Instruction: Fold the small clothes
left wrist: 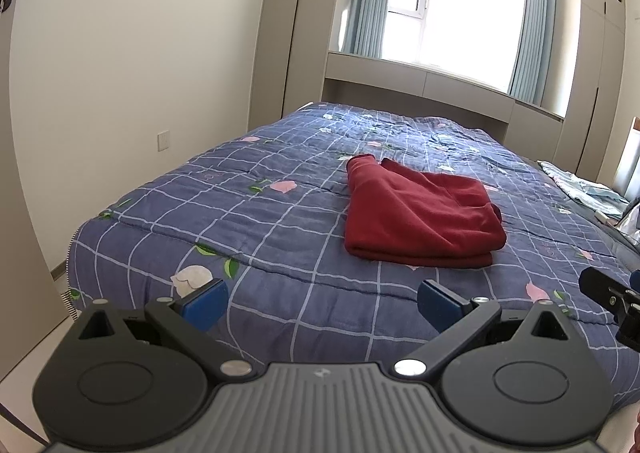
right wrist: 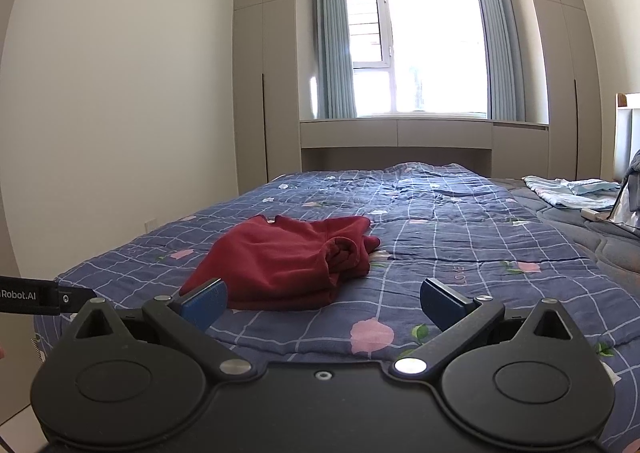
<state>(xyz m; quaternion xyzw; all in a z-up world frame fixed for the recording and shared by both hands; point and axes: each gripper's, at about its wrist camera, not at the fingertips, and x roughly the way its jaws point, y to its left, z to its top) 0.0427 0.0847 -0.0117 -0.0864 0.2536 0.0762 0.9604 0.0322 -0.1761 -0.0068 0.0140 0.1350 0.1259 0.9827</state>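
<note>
A dark red garment lies folded into a rough rectangle on the blue checked quilt of the bed. In the right wrist view the red garment lies ahead and left, with a rolled sleeve end facing me. My left gripper hovers open above the quilt's near edge, well short of the garment, with nothing between its blue pads. My right gripper is also open and empty, its left pad just in front of the garment's near edge. The right gripper's body shows at the left view's right edge.
The bed fills the foreground; the floor drops away at its left side. Light blue bedding and a dark bag lie at the far right. Built-in wardrobes and a window bench stand behind the bed.
</note>
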